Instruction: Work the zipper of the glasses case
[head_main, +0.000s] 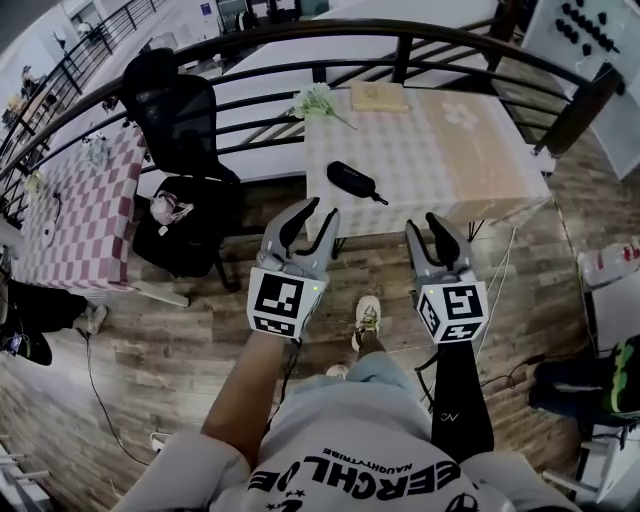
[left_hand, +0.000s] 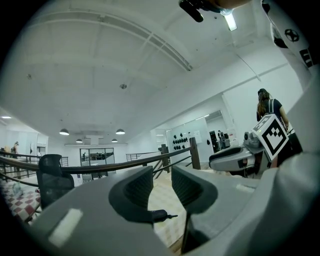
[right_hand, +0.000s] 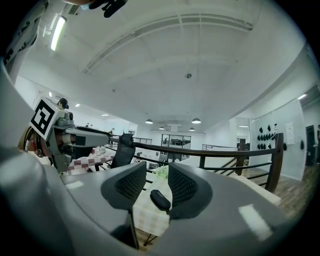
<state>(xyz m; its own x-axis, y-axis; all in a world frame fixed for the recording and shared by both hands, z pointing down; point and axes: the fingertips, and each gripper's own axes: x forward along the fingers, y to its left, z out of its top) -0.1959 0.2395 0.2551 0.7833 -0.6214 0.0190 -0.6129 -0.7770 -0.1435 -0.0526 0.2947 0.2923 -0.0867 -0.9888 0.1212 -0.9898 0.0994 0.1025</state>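
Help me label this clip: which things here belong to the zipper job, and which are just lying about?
Job: glasses case, left gripper, right gripper, both open and empty.
Lying about: flowers, tan board, black chair, pink checked table.

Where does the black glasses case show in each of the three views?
Head view: glasses case upper centre, on the checked table.
Left gripper view: low centre, partly behind one jaw.
Right gripper view: low centre, in the distance between the jaws.
Shared landmark: the dark railing beyond the table.
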